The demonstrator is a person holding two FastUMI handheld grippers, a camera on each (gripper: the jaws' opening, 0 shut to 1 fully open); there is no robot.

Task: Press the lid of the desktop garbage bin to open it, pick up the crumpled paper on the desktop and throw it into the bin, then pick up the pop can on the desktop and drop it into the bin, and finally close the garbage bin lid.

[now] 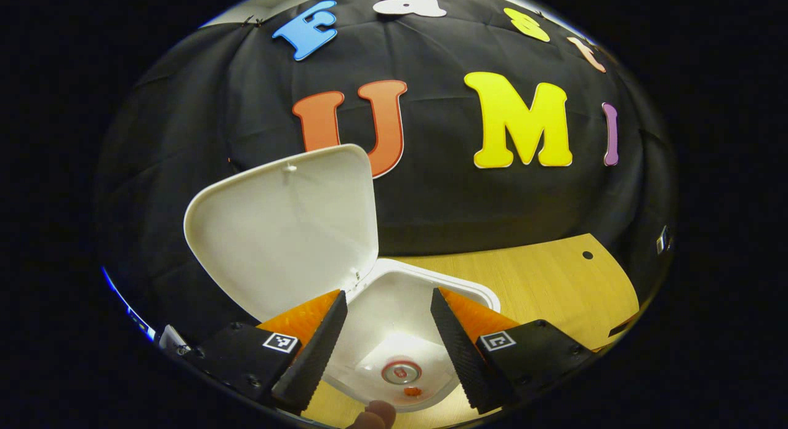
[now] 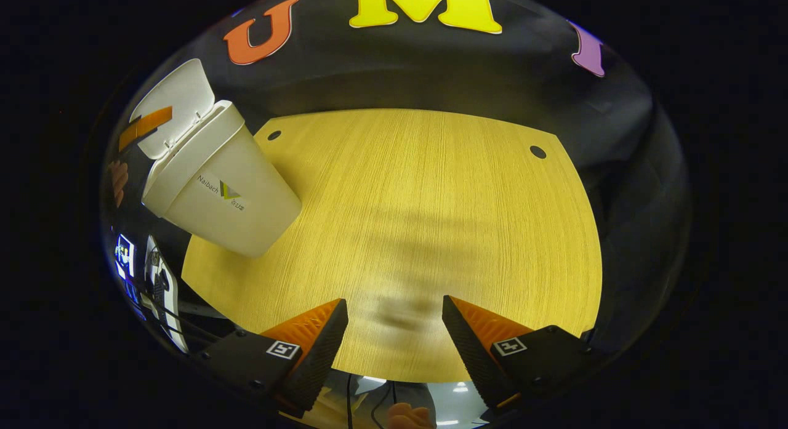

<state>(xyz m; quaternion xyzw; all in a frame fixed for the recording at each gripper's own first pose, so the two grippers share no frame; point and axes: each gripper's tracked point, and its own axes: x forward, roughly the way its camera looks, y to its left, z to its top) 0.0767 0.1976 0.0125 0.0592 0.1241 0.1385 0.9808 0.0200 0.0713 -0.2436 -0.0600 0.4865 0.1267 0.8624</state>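
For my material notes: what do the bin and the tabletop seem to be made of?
Bin: apparently white plastic, smooth and matte, with a thin moulded rim and a hinged lid.
Tabletop: looks like light wood or wood-look laminate, with fine straight grain lines; which one is unclear.

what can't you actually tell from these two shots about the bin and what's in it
- Crumpled paper: in the left gripper view the white plastic bin holds the pop can, top up; pale material beneath is blurred, unidentifiable.
- Can's body: hidden below its own top.
- Bin's interior: in the right gripper view the bin wall hides it.
- Raised white lid: outer face is turned away.
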